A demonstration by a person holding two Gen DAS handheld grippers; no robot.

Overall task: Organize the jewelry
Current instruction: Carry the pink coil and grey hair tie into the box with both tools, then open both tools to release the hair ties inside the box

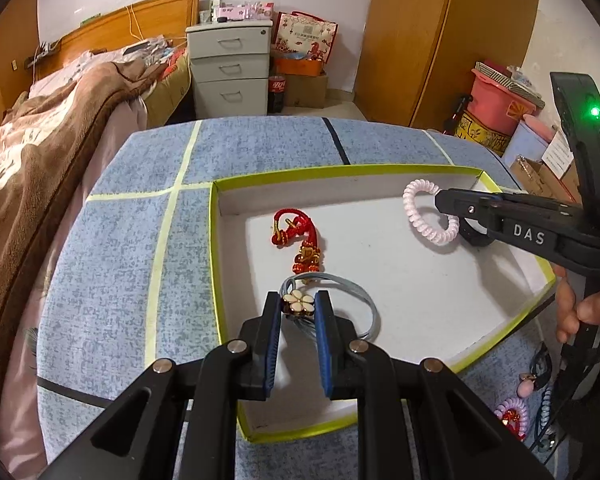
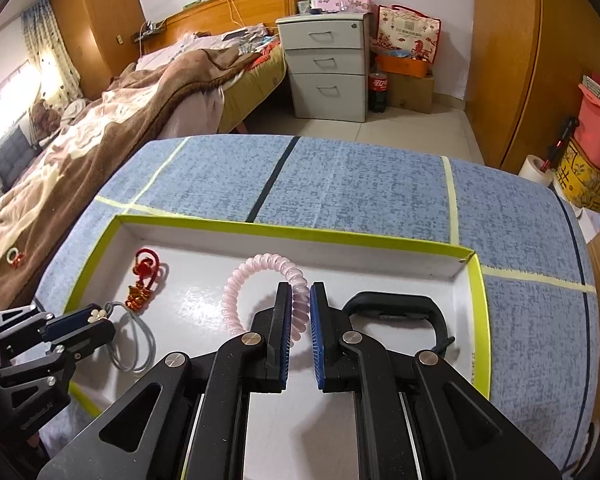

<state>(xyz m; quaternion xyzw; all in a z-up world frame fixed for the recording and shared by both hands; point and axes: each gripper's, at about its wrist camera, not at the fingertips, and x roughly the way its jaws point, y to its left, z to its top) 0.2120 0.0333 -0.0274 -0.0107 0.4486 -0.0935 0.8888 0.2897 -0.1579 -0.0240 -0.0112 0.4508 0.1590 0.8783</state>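
Two tools work inside the green-rimmed tray (image 1: 216, 240): left tool (image 1: 299, 305) clamped on a cream flower hair tie (image 1: 298, 304), right tool (image 2: 300, 300) clamped on a pink spiral bracelet (image 2: 240, 288).

Glossy plastic coil bracelet (image 2: 260, 280); matt cardboard tray (image 1: 380, 240); woven tablecloth (image 1: 120, 260).

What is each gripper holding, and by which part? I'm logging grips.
The left gripper pinches the grey hair tie by its flower charm. The right gripper pinches the pink spiral hair tie on its coil.
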